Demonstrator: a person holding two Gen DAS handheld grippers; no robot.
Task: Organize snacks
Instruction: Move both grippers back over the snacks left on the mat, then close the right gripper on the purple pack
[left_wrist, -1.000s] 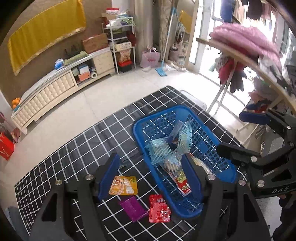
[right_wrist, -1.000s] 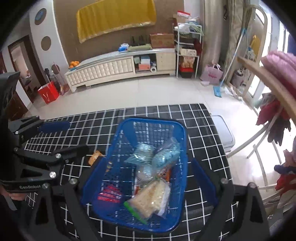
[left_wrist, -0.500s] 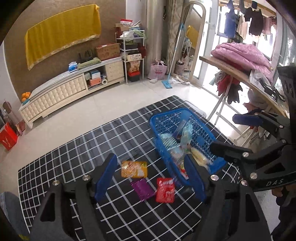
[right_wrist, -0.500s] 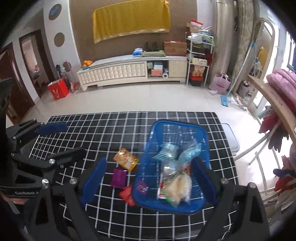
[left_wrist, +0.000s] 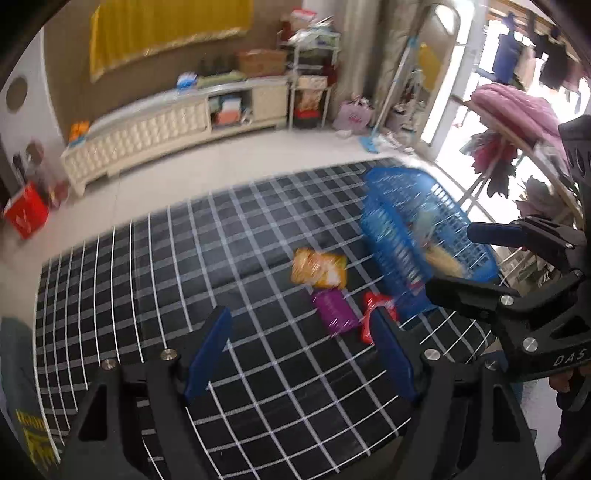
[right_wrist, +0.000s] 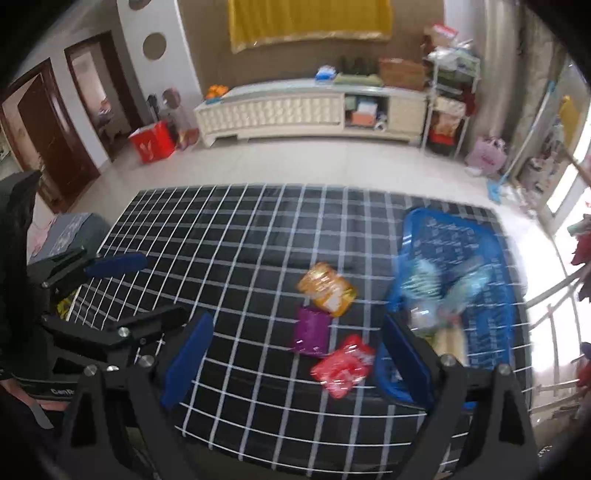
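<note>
Left wrist view, left to right. The left tool (left_wrist: 301, 350) hangs released and empty over the black grid-patterned surface (left_wrist: 155, 280); its blue fingers (left_wrist: 208, 349) are spread wide. Compared with the frames one second and half a second earlier, both cameras have drawn back and swung left, so more bare cloth fills the near field, and the whole picture is now motion-blurred. Three snack packets lie loose in the middle: an orange packet (left_wrist: 319, 267) farthest, a purple packet (left_wrist: 334, 312) just near of it, and a red packet (left_wrist: 371, 315) just right of the purple one, partly hidden by the right finger. Their arrangement matches that of half a second ago. To their right stands the blue basket (left_wrist: 391, 236), holding several bagged snacks; it has shifted from frame centre to the right edge. The right tool (left_wrist: 476, 258) appears at far right, released.

Right wrist view. The right tool (right_wrist: 297, 356) is spread open and empty above the surface (right_wrist: 221, 236). The orange packet (right_wrist: 327, 290), purple packet (right_wrist: 312, 330) and red packet (right_wrist: 343, 365) lie left of the basket (right_wrist: 491, 314), which formerly sat between the fingers.
</note>
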